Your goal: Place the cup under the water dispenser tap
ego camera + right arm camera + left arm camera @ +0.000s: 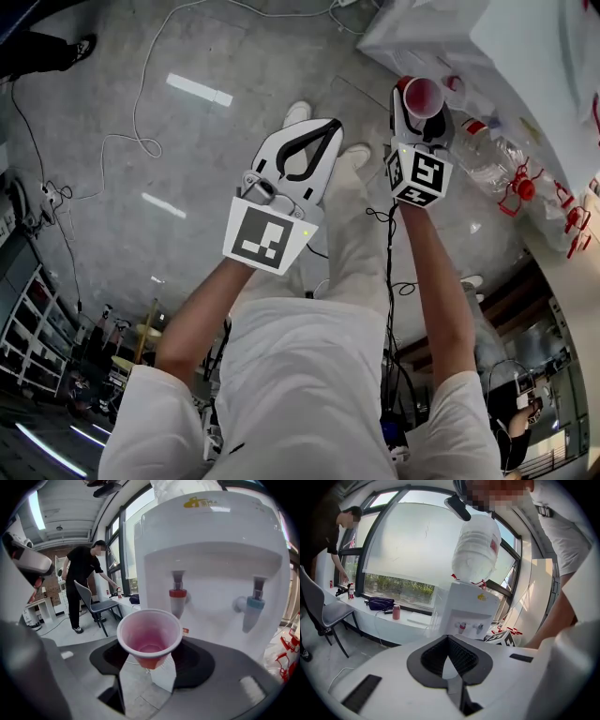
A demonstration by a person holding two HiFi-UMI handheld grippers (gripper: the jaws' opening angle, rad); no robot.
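A red plastic cup [149,637] stands upright and empty between the jaws of my right gripper [150,660], which is shut on its lower part. The white water dispenser [211,541] fills the right gripper view close ahead. Its red tap [178,599] hangs just above and behind the cup's right rim, and the blue tap [252,612] is further right. In the head view the cup [424,97] sits at the tip of the right gripper [422,114]. My left gripper [330,129] is beside it on the left, shut and empty. The left gripper [448,638] faces the dispenser [466,609] with its bottle [477,550].
A person in black [82,581] leans over a window counter [389,616] beside a grey chair [96,604]. Clear bottles with red handles [518,186] lie right of the dispenser. Cables [141,141] trail across the concrete floor.
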